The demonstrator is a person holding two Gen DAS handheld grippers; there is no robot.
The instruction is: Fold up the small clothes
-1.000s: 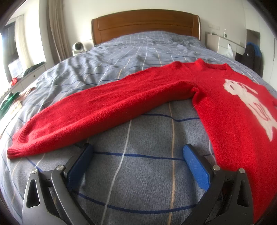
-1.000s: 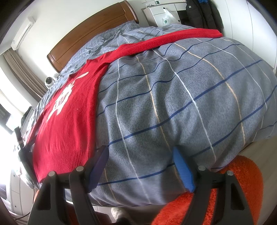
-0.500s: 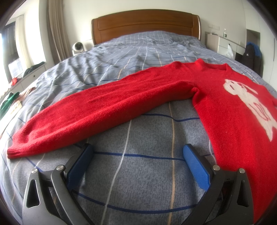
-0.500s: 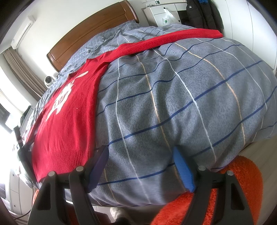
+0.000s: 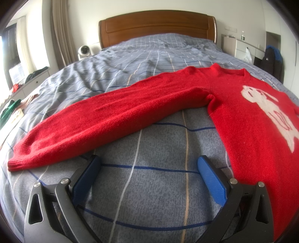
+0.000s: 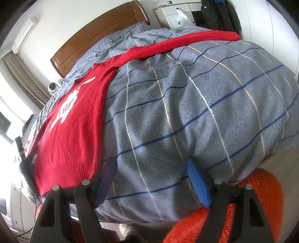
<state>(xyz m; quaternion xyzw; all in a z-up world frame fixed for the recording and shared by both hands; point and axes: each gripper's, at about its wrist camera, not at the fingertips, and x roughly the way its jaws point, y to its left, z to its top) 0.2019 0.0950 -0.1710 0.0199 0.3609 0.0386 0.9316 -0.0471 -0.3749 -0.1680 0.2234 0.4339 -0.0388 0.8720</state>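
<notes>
Looking along both grippers, I see a bed covered by a grey-blue quilt with white, tan and navy check lines (image 5: pixel 153 187), backed by a curved brown wooden headboard (image 5: pixel 157 24). White drawers (image 6: pixel 179 13) and a dark hanging coat (image 6: pixel 218 16) stand along the far wall, and a fuzzy orange cushion (image 6: pixel 261 188) sits just below the bed's edge. My left gripper (image 5: pixel 147 166) hovers low over the quilt, its blue-padded fingers (image 5: pixel 211 179) spread wide with only bedding between them. My right gripper (image 6: pixel 151 168) sits at the bed's near edge, tilted, fingers equally wide apart and gripping nothing. A red knitted sweater with a white figure on its chest (image 5: pixel 252 115) lies flat on the quilt, front up, both sleeves stretched outward. One sleeve's ribbed cuff (image 5: pixel 18 157) lies near the left gripper's fingertip; the ribbed hem (image 6: pixel 65 175) lies just beside the right gripper's left finger.
</notes>
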